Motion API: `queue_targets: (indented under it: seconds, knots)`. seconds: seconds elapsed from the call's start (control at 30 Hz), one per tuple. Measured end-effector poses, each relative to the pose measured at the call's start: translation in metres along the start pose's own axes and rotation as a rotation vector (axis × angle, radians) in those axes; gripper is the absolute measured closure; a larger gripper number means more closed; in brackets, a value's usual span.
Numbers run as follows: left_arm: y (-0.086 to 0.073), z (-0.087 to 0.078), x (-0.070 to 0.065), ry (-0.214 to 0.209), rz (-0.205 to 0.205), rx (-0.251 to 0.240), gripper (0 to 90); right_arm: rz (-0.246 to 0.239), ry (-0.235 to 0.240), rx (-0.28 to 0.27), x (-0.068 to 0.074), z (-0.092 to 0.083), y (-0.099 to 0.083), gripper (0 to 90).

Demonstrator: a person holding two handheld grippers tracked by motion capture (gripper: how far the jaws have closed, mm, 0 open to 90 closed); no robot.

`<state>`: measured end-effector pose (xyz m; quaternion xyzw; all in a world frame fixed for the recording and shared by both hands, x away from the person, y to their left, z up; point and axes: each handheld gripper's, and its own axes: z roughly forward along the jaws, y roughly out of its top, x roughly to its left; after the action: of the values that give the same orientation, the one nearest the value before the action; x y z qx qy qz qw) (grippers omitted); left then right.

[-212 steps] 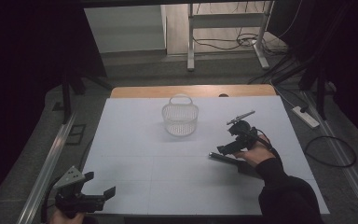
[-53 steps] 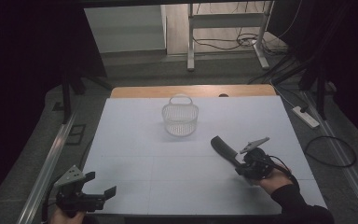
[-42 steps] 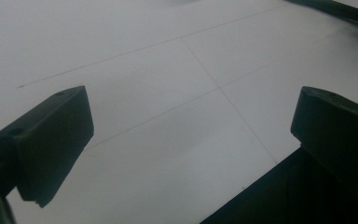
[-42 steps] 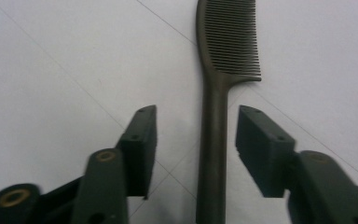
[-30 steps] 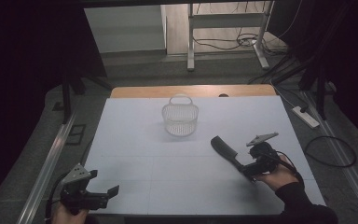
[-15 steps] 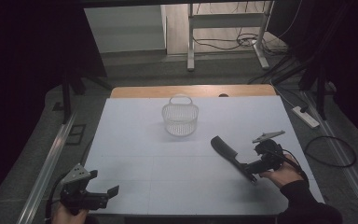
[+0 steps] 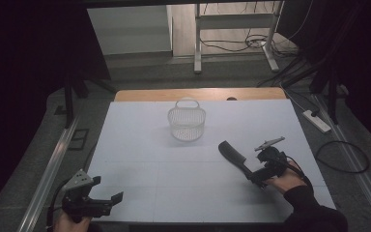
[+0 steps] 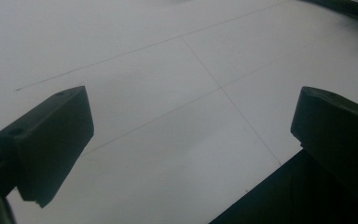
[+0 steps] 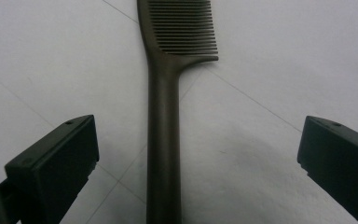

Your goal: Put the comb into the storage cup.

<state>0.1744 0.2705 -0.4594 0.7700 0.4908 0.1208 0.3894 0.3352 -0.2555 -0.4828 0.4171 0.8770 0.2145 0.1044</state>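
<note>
A dark comb lies flat on the white table, right of the middle, its teeth pointing away from my right hand. In the right gripper view its handle runs up between the jaws with a wide gap on both sides. My right gripper is open at the handle's near end. Its jaws have just been opening, and the pads do not touch the comb. My left gripper hovers at the table's near left corner, open with nothing between its jaws.
A white wire basket with a handle stands at the middle back of the table. The table's near edge runs just under the left gripper. Cables and a power strip lie on the floor to the right.
The right hand has shifted slightly to the right while the comb has stayed where it lies. Seven seconds ago the comb was farther back, at the right gripper. The left gripper has held still.
</note>
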Motion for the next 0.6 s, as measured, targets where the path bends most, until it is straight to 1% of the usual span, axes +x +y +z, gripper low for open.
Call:
queue_targets:
  seconds: [0.27, 0.43, 0.6]
  knots:
    - [0.0, 0.0, 0.0, 0.0, -0.001, 0.0, 0.0, -0.02, -0.004, 0.034, 0.002, 0.012, -0.002, 0.0]
    - [0.0, 0.0, 0.0, -0.001, -0.001, 0.001, 0.0, -0.026, 0.003, 0.059, 0.002, 0.019, -0.002, 0.0]
    - [0.0, 0.0, 0.0, -0.002, -0.002, 0.001, 0.0, -0.044, 0.016, 0.086, 0.003, 0.025, -0.002, 0.0]
